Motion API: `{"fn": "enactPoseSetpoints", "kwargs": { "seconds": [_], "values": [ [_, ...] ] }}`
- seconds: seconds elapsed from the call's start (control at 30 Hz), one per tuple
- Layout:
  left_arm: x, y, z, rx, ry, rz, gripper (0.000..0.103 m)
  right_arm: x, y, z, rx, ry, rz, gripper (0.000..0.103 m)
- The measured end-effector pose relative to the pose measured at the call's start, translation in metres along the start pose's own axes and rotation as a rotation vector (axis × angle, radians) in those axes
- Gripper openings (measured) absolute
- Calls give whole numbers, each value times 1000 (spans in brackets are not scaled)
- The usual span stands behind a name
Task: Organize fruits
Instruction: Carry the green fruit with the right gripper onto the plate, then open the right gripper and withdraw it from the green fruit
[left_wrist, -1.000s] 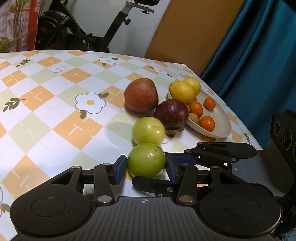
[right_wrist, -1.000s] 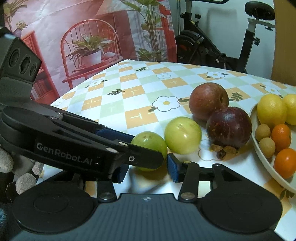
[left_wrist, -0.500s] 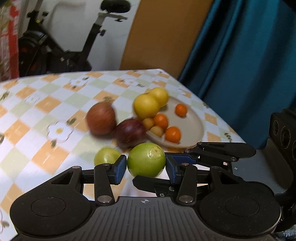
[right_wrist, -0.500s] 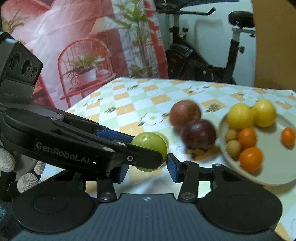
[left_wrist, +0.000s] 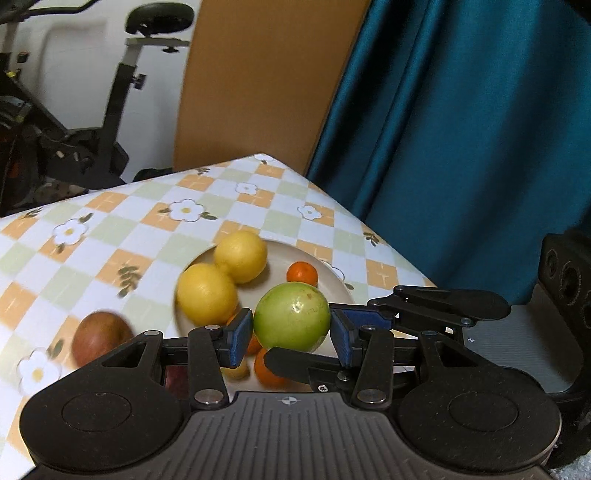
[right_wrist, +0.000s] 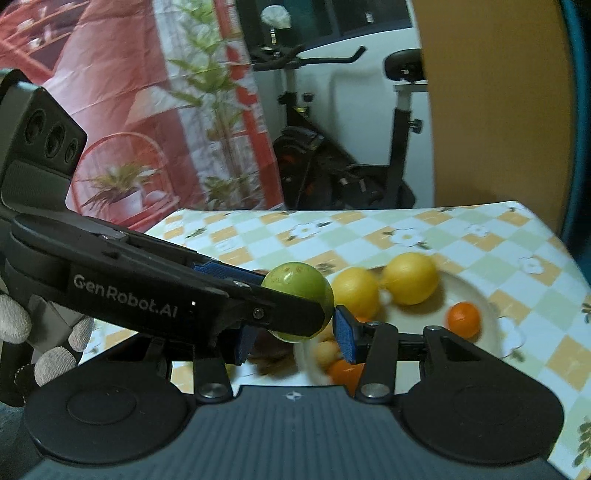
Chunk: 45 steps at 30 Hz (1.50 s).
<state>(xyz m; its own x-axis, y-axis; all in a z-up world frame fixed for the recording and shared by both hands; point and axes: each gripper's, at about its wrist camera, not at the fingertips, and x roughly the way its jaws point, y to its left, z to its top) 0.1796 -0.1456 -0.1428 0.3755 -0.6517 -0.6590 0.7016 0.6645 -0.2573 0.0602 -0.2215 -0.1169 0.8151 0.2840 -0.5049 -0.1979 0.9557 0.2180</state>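
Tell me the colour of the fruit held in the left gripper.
Green fruit, best in left wrist view.

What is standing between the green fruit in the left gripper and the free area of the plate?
Nothing visible. The green fruit hangs above the plate; the two lemons and a small orange sit around the bare patch.

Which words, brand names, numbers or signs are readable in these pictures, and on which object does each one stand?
"GenRobot.AI": white letters on the black side of the left gripper, seen in the right wrist view.
Nothing else is readable. The green fruit, the plate and the tablecloth carry no text; the tablecloth has only flowers and checks.
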Motion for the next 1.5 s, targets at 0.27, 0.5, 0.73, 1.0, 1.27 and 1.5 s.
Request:
{"fn": "enactPoseSetpoints", "kwargs": {
  "seconds": [0.27,0.5,0.73,1.0,1.27,1.5],
  "values": [
    [48,11,14,0,101,13,48,24,-51,-4,62,18,-27,48],
    [81,14,21,13,161,53,48,43,-85,-12,115,27,-20,48],
    [92,18,24,9,191,96,48,60,-96,-18,145,53,4,48],
    [94,14,24,15,183,117,48,65,-100,-16,169,53,-4,48],
    [87,17,22,-14,150,110,49,70,-104,-18,241,61,-34,49],
    [69,18,20,-24,109,102,49,70,-97,-12,244,74,-65,51]
  ]
}}
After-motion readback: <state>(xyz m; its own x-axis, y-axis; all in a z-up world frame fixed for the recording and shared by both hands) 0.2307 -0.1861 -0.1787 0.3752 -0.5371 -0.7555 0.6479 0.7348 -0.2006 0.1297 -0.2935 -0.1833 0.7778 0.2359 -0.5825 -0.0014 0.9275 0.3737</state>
